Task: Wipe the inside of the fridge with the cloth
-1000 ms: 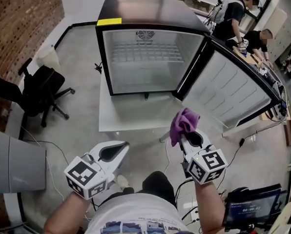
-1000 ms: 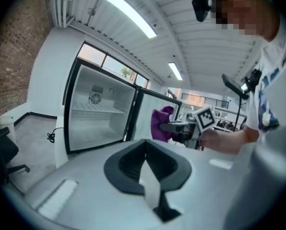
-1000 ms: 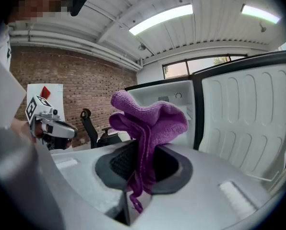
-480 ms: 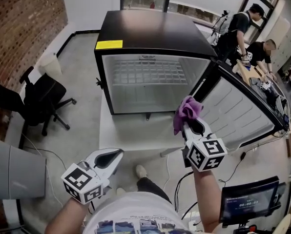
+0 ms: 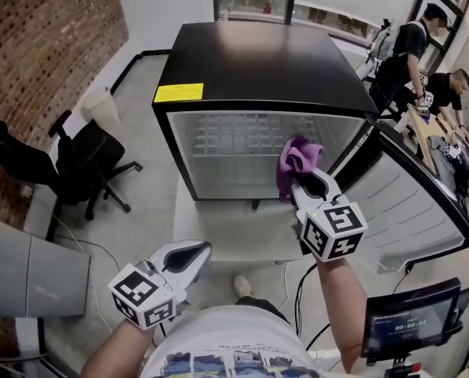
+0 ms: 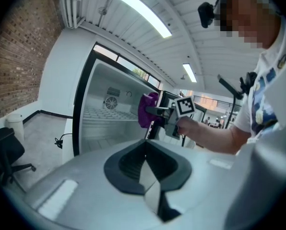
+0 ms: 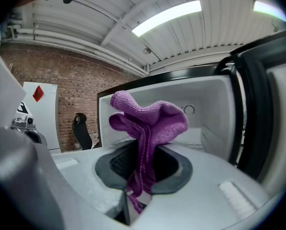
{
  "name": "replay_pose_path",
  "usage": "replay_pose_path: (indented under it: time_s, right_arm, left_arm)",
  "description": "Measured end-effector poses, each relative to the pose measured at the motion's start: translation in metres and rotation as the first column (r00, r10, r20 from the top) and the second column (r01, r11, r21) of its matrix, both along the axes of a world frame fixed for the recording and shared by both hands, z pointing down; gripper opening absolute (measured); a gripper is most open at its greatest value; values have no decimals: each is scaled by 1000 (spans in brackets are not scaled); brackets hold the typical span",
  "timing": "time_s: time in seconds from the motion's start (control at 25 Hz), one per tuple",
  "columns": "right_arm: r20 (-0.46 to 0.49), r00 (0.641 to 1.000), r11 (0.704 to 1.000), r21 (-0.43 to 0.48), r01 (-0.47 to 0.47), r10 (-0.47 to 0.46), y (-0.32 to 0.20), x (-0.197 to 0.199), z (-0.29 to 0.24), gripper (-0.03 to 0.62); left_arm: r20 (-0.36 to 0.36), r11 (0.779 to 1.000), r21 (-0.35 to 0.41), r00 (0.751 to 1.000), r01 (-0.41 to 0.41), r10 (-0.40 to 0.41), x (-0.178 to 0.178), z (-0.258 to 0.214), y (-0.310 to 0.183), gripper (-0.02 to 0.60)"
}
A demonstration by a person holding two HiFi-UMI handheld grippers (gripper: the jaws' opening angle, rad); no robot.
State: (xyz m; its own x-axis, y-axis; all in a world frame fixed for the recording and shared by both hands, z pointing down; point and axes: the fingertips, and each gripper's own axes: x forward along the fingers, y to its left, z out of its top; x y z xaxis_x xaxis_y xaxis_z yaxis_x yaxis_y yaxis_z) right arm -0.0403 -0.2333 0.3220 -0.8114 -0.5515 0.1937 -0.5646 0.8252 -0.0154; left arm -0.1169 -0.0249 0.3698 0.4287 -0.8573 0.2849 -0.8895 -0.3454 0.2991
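R gripper (image 5: 301, 181) is clamped on the purple cloth (image 5: 296, 164). The jaws pinch its lower part and the rest bunches up in a loose fold above the tips, w/ a short tail hanging down between them. The R forearm reaches fwd and up from the torso, elbow low, wrist roughly straight, and the marker cube faces the head cam. That puts the cloth in front of the open fridge (image 5: 258, 61), at the right side of the opening, level w/ the wire shelf. Can't tell if it's past the frame. It touches no wall or shelf that I can see.

L gripper (image 5: 189, 257) is low and close to the body, forearm bent in by the waist, tips aimed fwd toward the fridge but well short of it. Its jaws are pressed together w/ nothing between them — empty.

The fridge is a black cabinet w/ a white interior and a fan grille on the back wall. A yellow label (image 5: 179, 92) sits at the top front left corner. It stands on a white platform (image 5: 219, 227), and the door (image 5: 423, 211) is swung wide open to the right.

A black office chair (image 5: 85, 160) is left of the fridge by the brick wall, and a small screen (image 5: 411, 321) is at lower right. Two people (image 5: 408, 53) are at a bench in the far right bkgd.
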Motion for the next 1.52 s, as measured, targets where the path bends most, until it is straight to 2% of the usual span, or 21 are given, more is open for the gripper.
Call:
replay_pose_path:
  time_s: [0.2, 0.36, 0.84, 1.12, 1.52]
  right_arm:
    - [4, 995, 995, 24, 101, -101, -21, -61, -4, 69]
    - [-3, 987, 987, 7, 162, -162, -34, -108, 2, 69]
    - [-93, 978, 980, 44, 193, -188, -73, -198, 5, 69]
    - [-134, 966, 972, 52, 229, -221, -79, -238, 13, 69]
    - [-135, 950, 958, 19, 286, -281, -78, -259, 26, 69]
  left_arm:
    - [-5, 999, 12, 999, 49, -49, -10, -4, -13, 5]
    - [14, 998, 16, 998, 57, -57, -14, -11, -17, 5]
    - [46, 1000, 22, 999, 11, -12, -3, -19, -25, 5]
    - [60, 999, 9, 998, 33, -34, -13, -18, -16, 5]
    - [62, 996, 0, 994, 85, -85, -31, -14, -5, 5]
